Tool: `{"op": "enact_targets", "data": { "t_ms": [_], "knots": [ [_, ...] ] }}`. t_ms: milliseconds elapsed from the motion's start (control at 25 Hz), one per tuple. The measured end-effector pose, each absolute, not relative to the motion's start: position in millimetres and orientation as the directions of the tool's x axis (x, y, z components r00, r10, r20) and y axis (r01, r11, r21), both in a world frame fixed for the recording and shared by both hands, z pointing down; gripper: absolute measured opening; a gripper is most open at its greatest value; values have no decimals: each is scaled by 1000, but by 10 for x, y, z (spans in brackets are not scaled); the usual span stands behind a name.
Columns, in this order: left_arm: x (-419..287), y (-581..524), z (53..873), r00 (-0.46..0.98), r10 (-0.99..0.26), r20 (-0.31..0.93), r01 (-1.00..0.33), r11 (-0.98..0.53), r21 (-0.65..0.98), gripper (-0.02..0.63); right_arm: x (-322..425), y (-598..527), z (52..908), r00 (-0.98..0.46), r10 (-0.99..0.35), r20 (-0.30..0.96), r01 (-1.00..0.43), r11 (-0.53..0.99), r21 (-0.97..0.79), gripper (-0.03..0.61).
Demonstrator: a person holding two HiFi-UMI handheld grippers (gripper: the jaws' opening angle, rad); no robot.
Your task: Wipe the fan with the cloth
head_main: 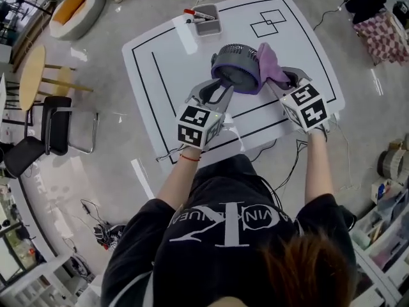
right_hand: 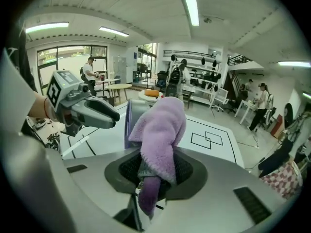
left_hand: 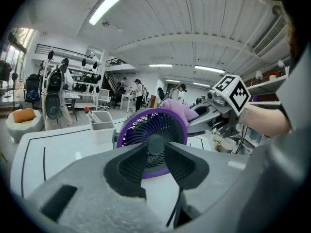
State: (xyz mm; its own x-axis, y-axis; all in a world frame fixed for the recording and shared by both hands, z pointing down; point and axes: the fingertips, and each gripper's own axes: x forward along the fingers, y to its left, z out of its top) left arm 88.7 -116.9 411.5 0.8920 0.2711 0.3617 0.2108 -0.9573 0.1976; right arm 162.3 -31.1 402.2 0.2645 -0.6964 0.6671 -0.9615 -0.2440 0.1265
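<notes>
A small fan (head_main: 238,69) with a purple ring and a dark grille stands in the middle of the white table (head_main: 160,62). In the left gripper view its face (left_hand: 153,140) looks straight at me. My left gripper (head_main: 220,87) sits at the fan's near left edge, jaws apart (left_hand: 154,152), with nothing pressed between the pads. My right gripper (head_main: 282,80) is shut on a fluffy purple cloth (head_main: 270,61). The cloth (right_hand: 160,125) bulges out of the jaws (right_hand: 155,166) and lies against the fan's right side (right_hand: 127,120).
A grey pen box (head_main: 208,21) with red markers stands at the table's far edge, behind the fan. Black lines and two overlapping squares (head_main: 268,23) mark the tabletop. A chair (head_main: 54,126) and a round wooden stool (head_main: 32,75) stand on the floor to the left. Cables hang off the near edge.
</notes>
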Motion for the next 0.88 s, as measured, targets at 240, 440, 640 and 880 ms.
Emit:
{"op": "enact_targets", "data": {
  "t_ms": [240, 440, 640, 880],
  "knots": [
    [938, -811, 4076, 874, 354, 334, 290, -930, 225, 140, 1571, -308, 4053, 368, -674, 640, -924, -342, 171, 100],
    [1016, -725, 3985, 886, 369, 281, 282, -910, 304, 143, 1549, -293, 4089, 390, -666, 636, -913, -368, 175, 101],
    [1135, -638, 3916, 898, 350, 266, 236, -894, 380, 178, 1538, -201, 4132, 329, -709, 624, -942, -289, 168, 104],
    [1215, -536, 3962, 915, 296, 275, 178, -906, 385, 195, 1584, -105, 4162, 173, -796, 580, -985, -137, 107, 104]
  ]
}}
